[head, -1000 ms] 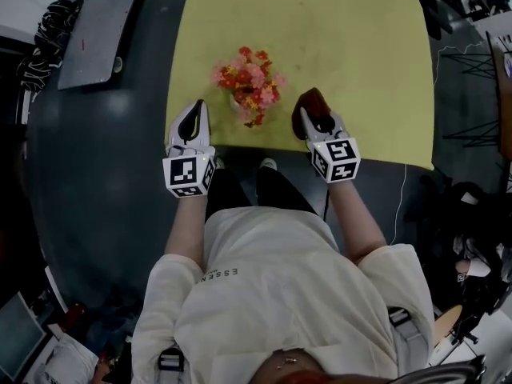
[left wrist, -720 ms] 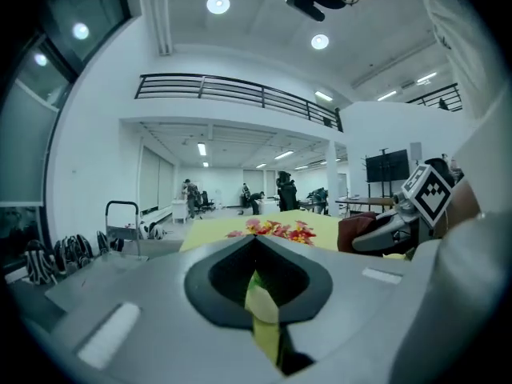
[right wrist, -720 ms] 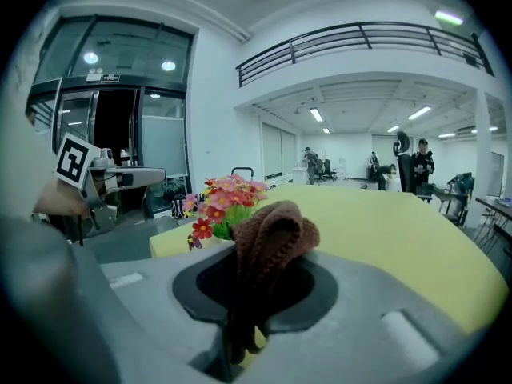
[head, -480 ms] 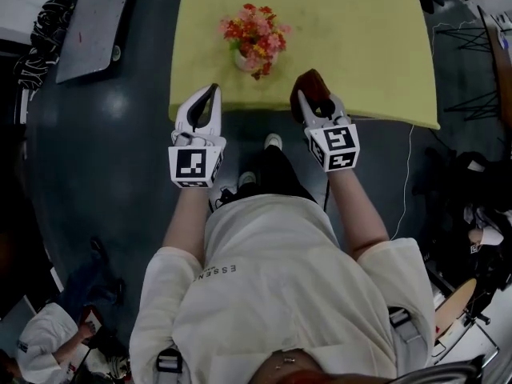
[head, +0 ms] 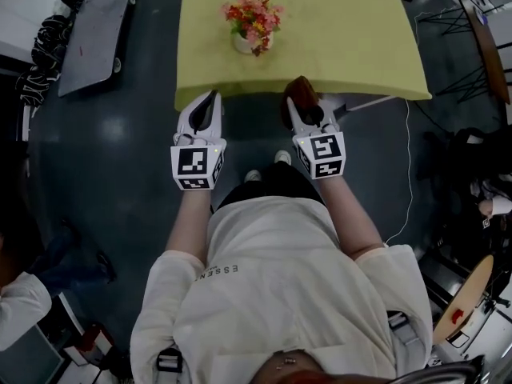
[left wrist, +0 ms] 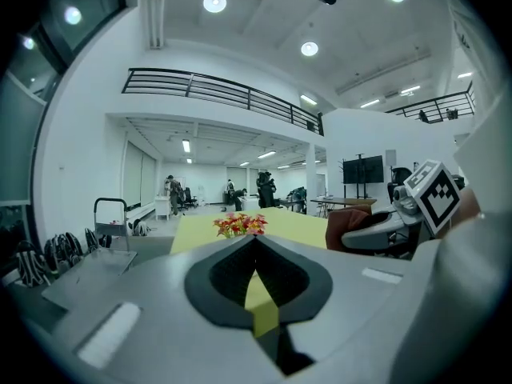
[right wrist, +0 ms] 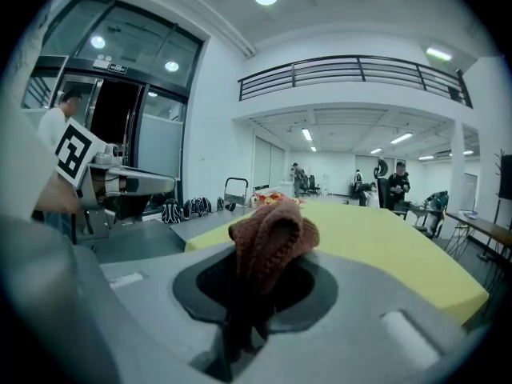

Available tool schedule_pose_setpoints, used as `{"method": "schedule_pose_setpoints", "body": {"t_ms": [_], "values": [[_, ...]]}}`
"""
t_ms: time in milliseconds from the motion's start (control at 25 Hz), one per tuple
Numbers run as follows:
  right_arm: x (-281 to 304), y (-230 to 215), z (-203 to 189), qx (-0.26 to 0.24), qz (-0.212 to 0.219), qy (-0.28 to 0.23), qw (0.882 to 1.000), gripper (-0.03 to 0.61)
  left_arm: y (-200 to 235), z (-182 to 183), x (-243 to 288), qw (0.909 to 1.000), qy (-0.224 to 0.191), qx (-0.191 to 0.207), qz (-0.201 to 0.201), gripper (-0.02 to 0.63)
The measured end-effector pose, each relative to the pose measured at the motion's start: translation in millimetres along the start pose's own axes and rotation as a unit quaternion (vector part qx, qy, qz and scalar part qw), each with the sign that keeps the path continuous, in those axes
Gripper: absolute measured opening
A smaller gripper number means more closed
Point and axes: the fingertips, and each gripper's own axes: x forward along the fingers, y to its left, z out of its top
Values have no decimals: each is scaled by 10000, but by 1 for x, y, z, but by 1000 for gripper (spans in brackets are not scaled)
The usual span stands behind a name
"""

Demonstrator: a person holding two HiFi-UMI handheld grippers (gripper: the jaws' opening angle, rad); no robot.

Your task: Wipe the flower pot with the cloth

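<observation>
Your left tool (left wrist: pixel 256 245) has its jaws pressed together, with nothing between them. Your right tool (right wrist: pixel 254 272) is pinching the brown cloth (right wrist: pixel 273 232), which bunches above the jaws and hangs down between them, hiding the tips. Both tools hover side by side over the dark floor (head: pixel 120 158), just near of the desk (head: pixel 352 46). The cloth reaches the desk's near edge. The pot (head: pixel 242 43) stands on the left part of the desk, beyond the left tool and apart from both. The flowers (head: pixel 253 14) cover most of it, and the left tool's view shows only the blooms. The desk's far edge is cut off.
</observation>
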Motion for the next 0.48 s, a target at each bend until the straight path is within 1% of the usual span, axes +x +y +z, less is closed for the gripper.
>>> {"method": "schedule_pose_setpoints", "body": {"t_ms": [200,320,480], "values": [[-20,5,-5,140,-19,-62,9999,57,-16,-3,-12,9998,-69,-79,-178,9],[-23,3,-3,204,7,-53,9998,57,-18,7,-12,9996,-148,-21,-229,9],[-25,0,8,185,5,-186,9997,55,-22,20,-8,9992,-200,37,-342,9]]}}
